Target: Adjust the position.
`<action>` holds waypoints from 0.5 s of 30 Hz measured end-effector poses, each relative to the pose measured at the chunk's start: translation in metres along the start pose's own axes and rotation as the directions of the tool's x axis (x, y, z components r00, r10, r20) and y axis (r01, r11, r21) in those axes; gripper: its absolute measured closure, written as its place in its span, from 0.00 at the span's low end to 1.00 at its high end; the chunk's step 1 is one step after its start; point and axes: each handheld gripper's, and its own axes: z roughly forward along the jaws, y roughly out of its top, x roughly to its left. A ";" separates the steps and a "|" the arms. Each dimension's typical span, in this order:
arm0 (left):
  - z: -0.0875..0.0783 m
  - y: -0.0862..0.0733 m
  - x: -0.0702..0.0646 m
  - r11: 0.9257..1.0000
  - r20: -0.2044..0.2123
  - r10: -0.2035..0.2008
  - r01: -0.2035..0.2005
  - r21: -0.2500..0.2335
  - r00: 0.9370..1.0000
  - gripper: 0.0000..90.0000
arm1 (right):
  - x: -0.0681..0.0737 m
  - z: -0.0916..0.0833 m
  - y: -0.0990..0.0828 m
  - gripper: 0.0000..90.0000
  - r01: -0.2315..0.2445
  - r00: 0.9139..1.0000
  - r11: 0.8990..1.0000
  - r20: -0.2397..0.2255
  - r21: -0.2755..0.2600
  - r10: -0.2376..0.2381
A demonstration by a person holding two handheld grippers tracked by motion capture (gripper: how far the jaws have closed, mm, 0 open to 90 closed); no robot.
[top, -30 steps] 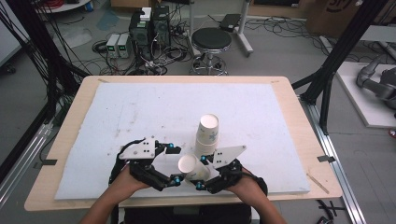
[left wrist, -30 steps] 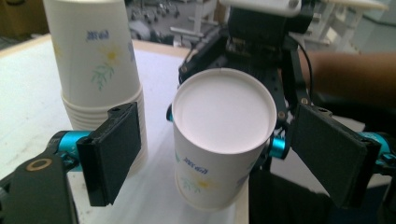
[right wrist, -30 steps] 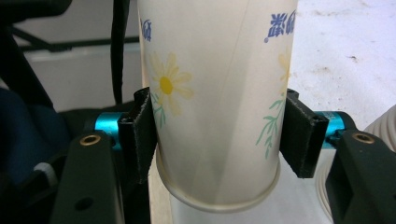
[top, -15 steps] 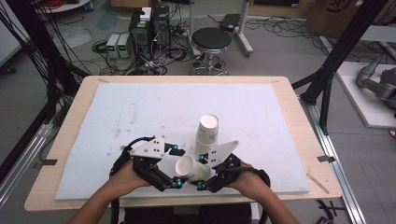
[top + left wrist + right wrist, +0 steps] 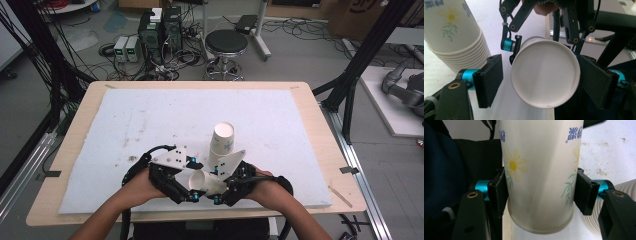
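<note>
Lower centre of the high view: the right gripper clamps a single white paper cup with a daisy print, lying on its side, mouth toward the left gripper. Left jaws have just been closing, cup mouth between them; a gap shows at one pad. Inverted stack of white paper cups stands just behind, on the white foam mat.

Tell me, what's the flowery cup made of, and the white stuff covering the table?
The cup looks like thin paper: matte white, printed daisies, a rolled rim, like the stack of cups beside it. The white sheet looks like soft foam or felt, dull and smudged; I can't tell which.
</note>
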 end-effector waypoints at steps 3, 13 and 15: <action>0.004 0.000 0.001 1.000 0.005 0.004 -0.004 0.022 1.000 0.27 | 0.000 0.001 0.001 0.42 -0.002 1.000 1.000 -0.006 0.012 0.002; 0.008 -0.002 0.001 0.998 0.024 0.026 -0.027 0.048 0.999 0.39 | 0.000 0.003 0.004 0.42 0.004 1.000 0.998 -0.012 0.067 -0.003; 0.009 -0.002 0.001 0.998 0.027 0.029 -0.031 0.056 0.999 0.39 | 0.000 0.004 0.005 0.42 0.001 1.000 0.996 -0.023 0.085 0.001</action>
